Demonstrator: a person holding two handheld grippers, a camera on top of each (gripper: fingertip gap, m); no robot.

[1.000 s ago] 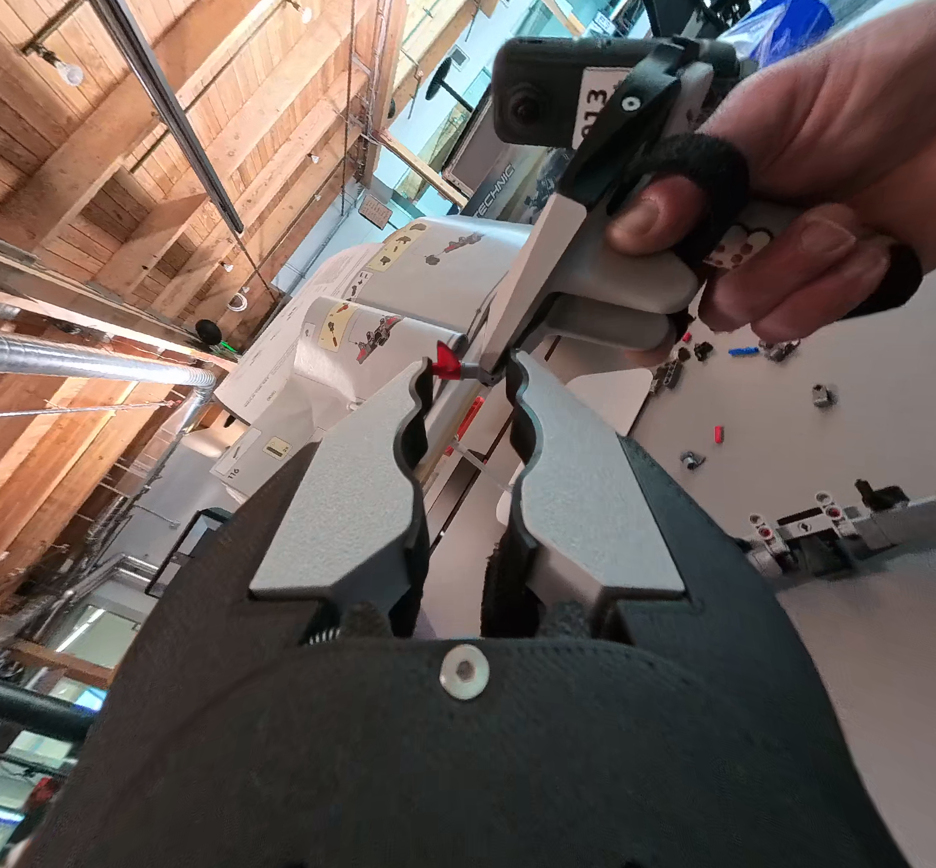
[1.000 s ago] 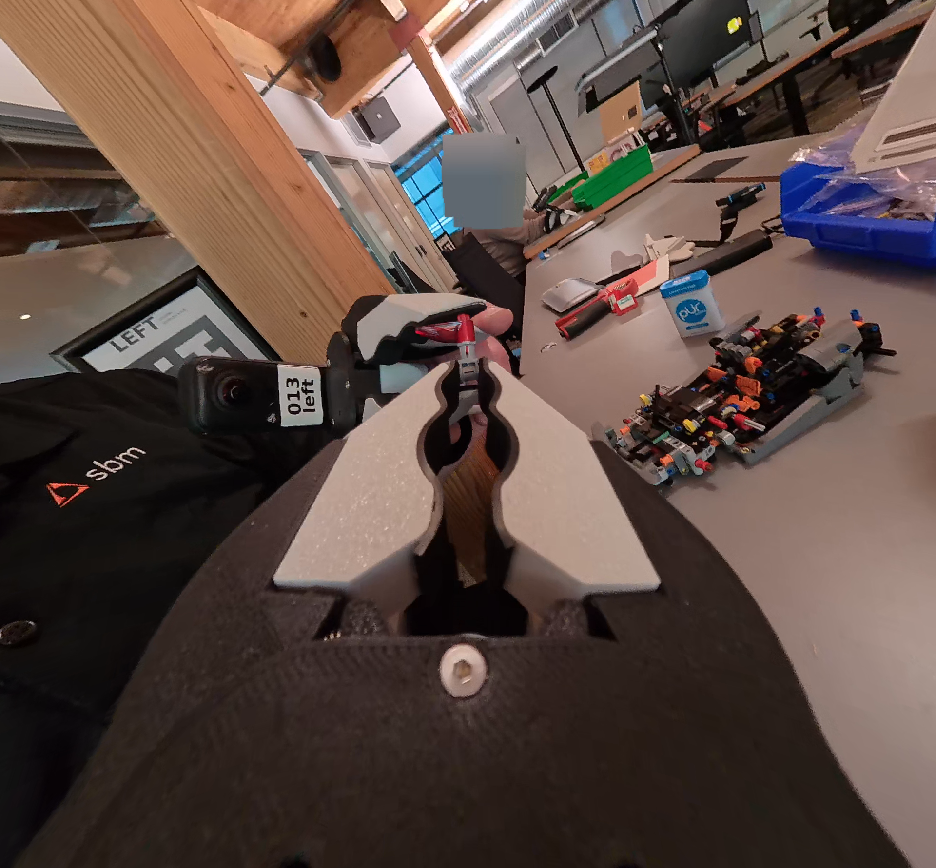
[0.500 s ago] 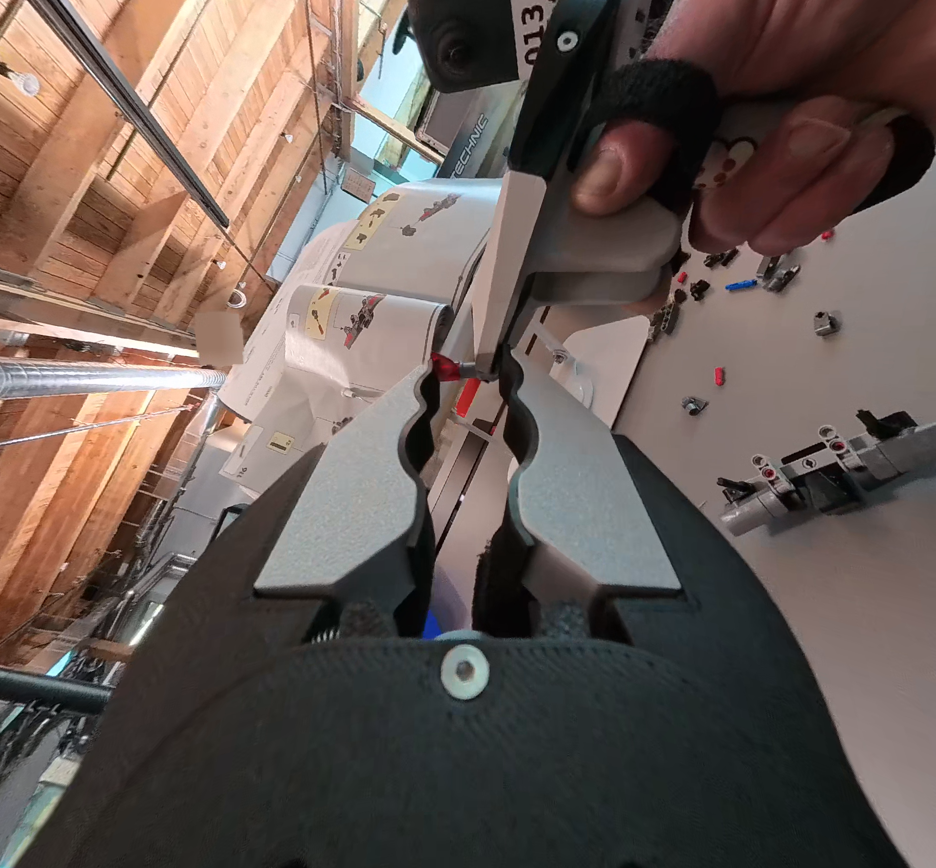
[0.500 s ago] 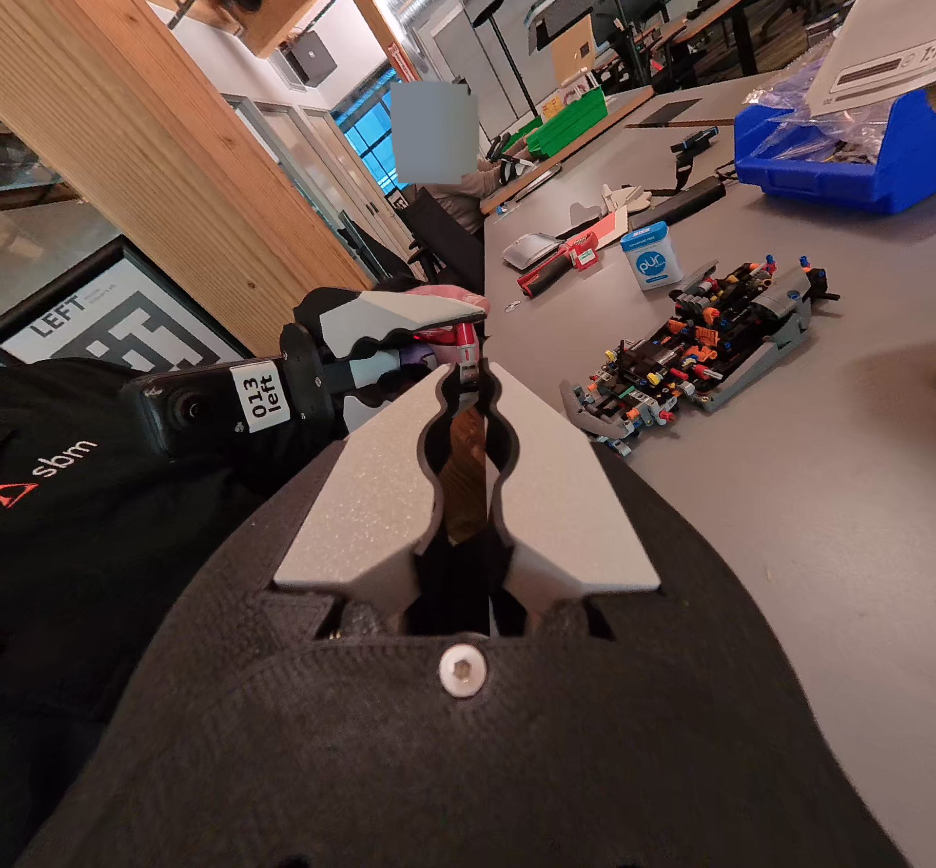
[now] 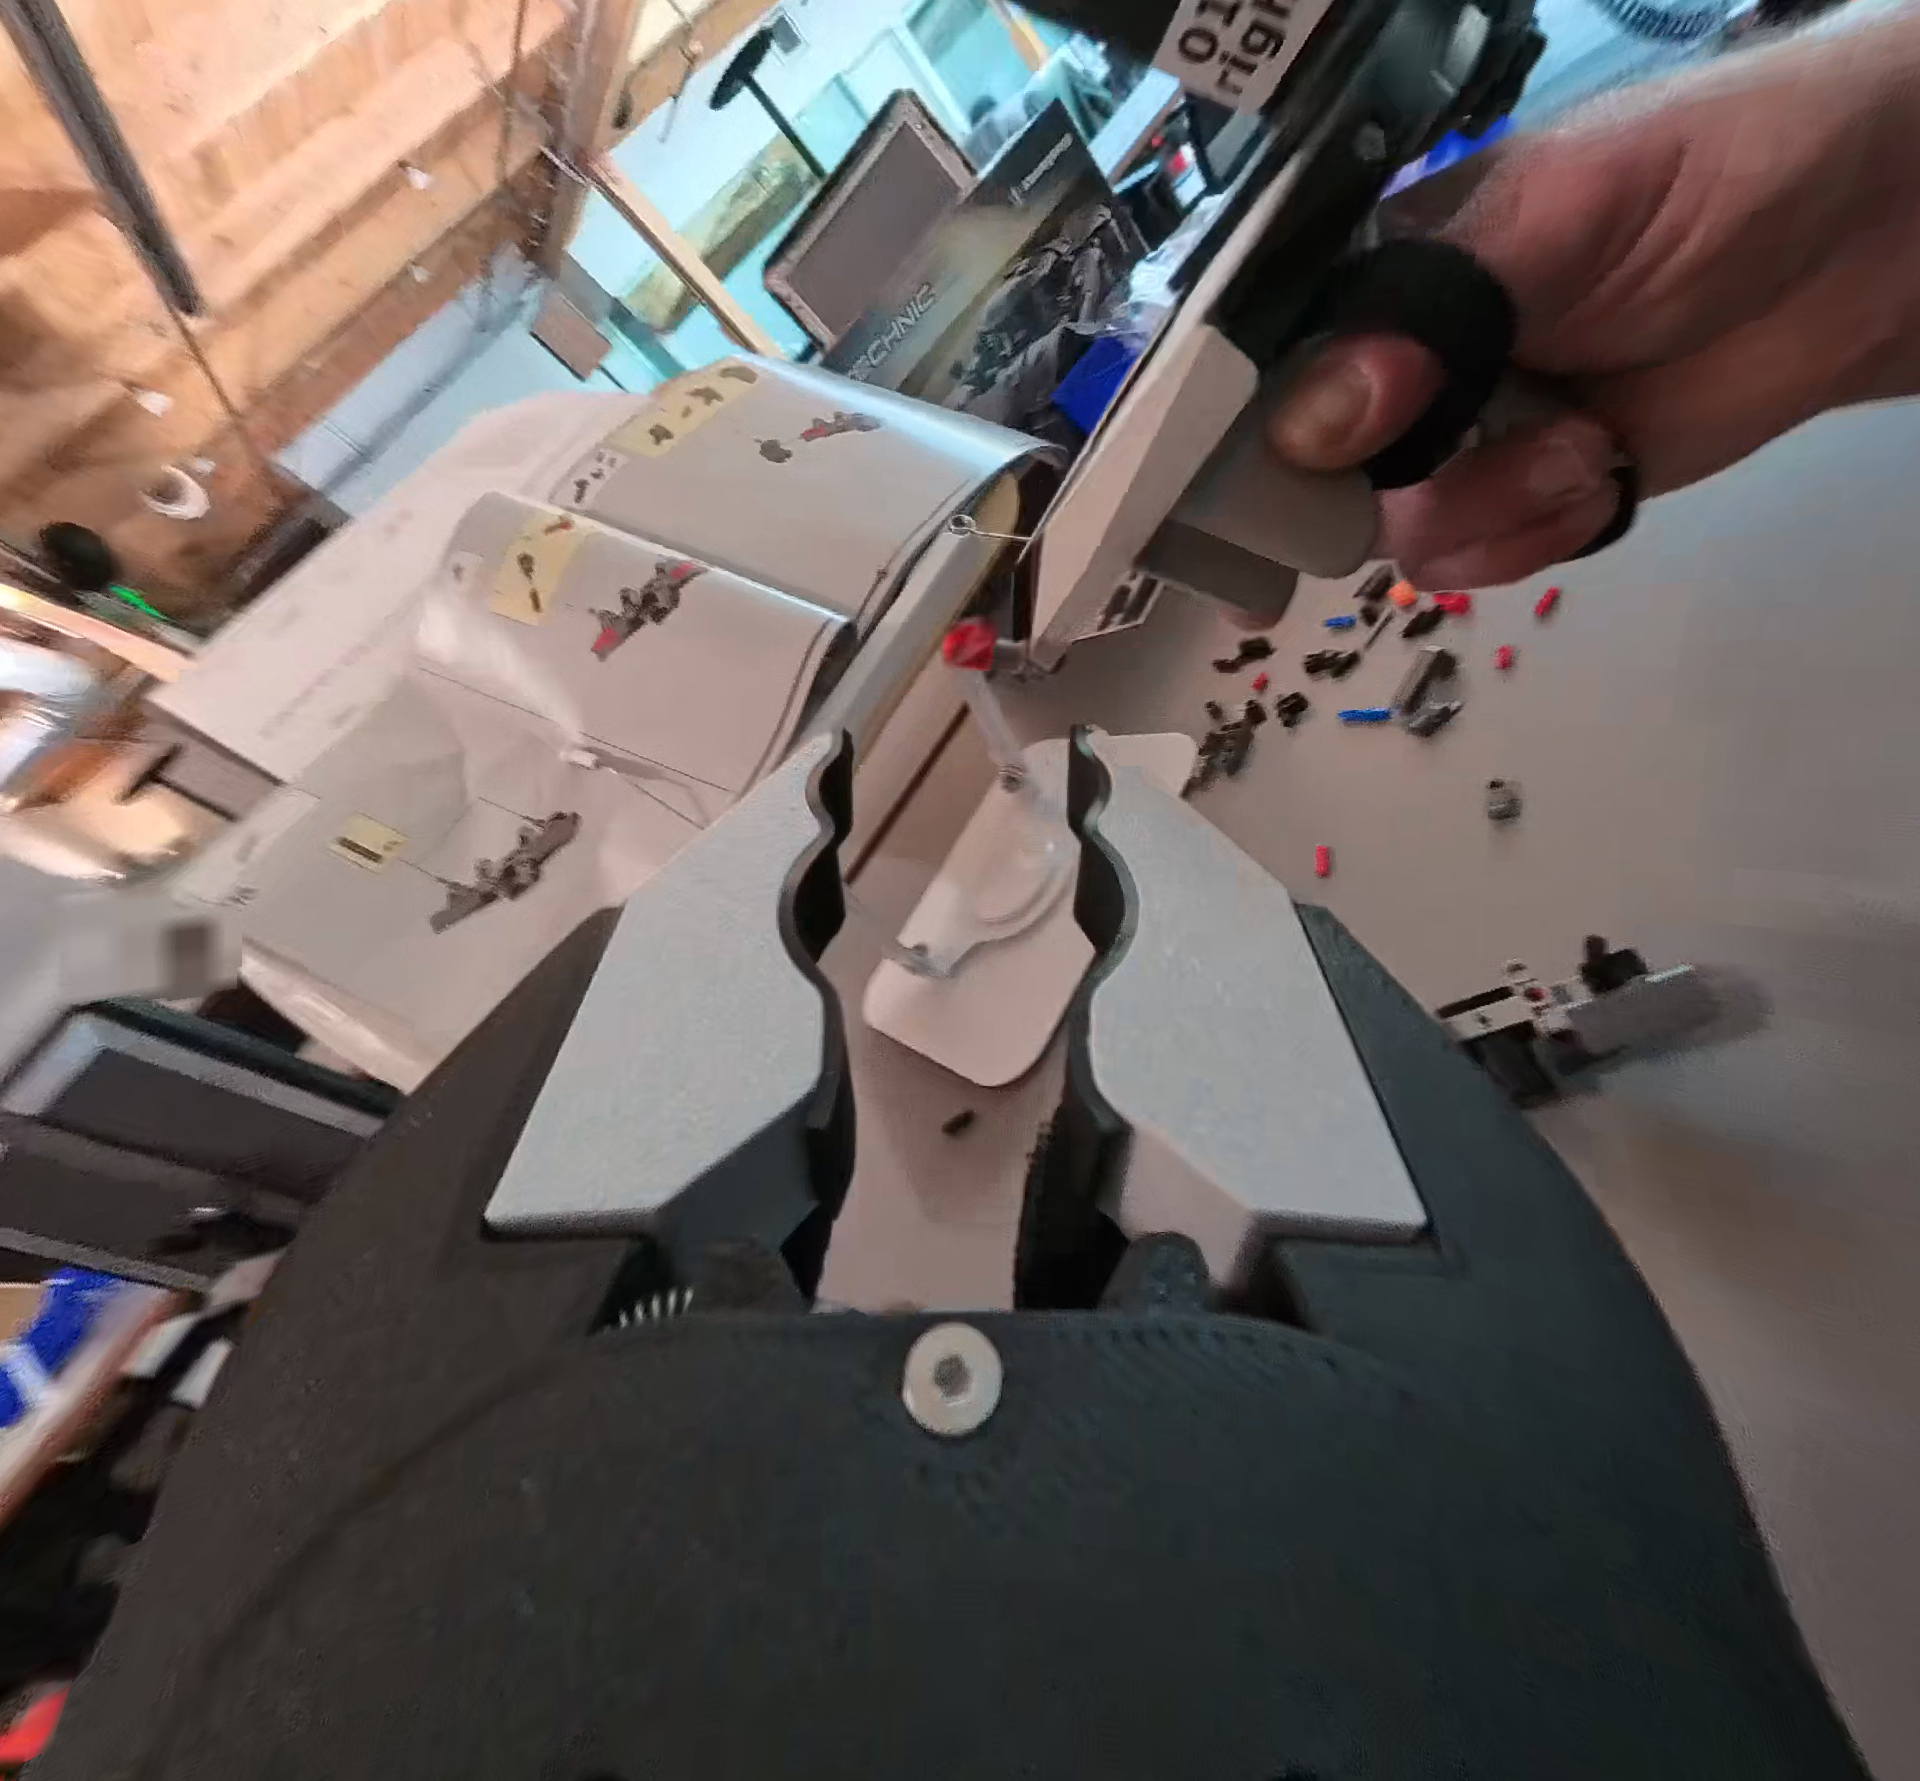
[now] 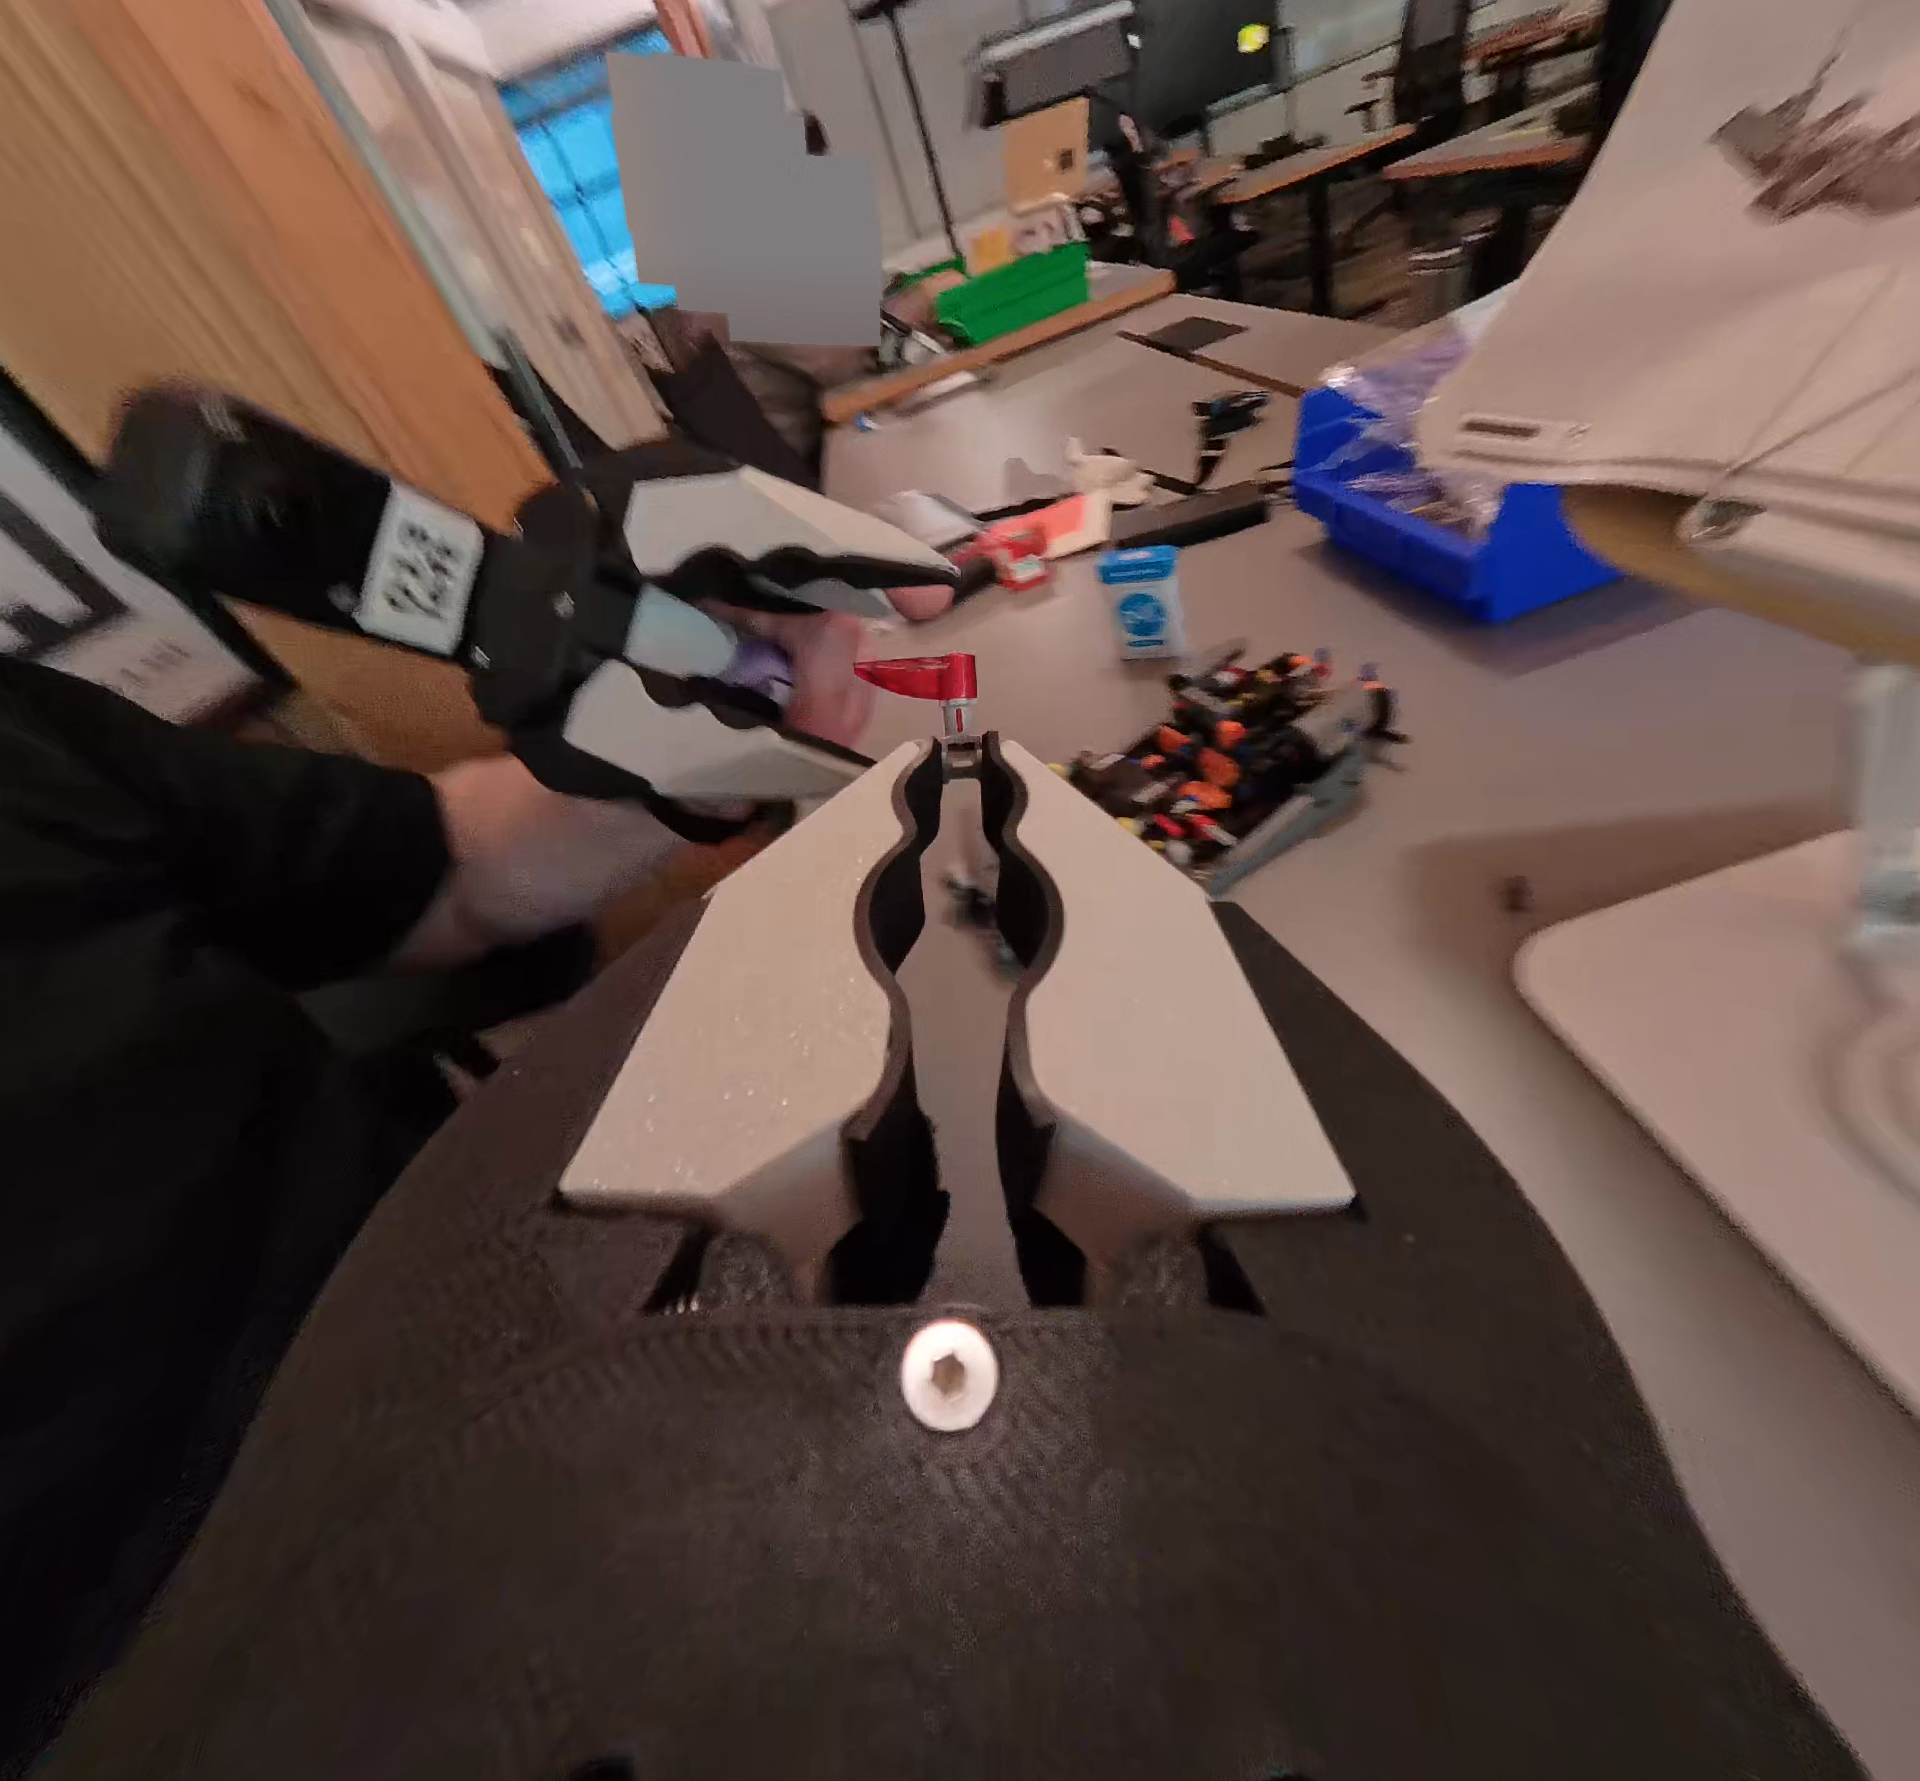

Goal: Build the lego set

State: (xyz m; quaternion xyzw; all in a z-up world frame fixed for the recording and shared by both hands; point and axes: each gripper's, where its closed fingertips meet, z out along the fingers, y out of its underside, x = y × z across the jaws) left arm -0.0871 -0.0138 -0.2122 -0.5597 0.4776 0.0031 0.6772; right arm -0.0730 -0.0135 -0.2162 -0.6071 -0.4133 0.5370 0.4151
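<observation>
My right gripper (image 6: 961,744) is shut on the grey stem of a small red pointed lego piece (image 6: 920,673), held in the air. In the left wrist view the right gripper (image 5: 1023,661) comes in from the upper right in a hand, with the red piece (image 5: 966,642) at its tip. My left gripper (image 5: 956,760) is open and empty, a little below that piece. Its fingers (image 6: 790,526) show spread apart at the left of the right wrist view. A large multicoloured lego model (image 6: 1236,786) lies on the grey table (image 6: 1455,848).
An open instruction booklet (image 5: 675,609) stands on a white stand base (image 5: 987,921). Loose small pieces (image 5: 1351,651) and a grey sub-assembly (image 5: 1600,1004) lie to the right. A blue bin (image 6: 1455,526) and a small blue-white tub (image 6: 1138,599) stand behind the model. My two grippers' fingertips are within a few centimetres of each other.
My left gripper has opened and drawn back from the red piece. The right gripper keeps hold of it. Both views have swung down toward the table.
</observation>
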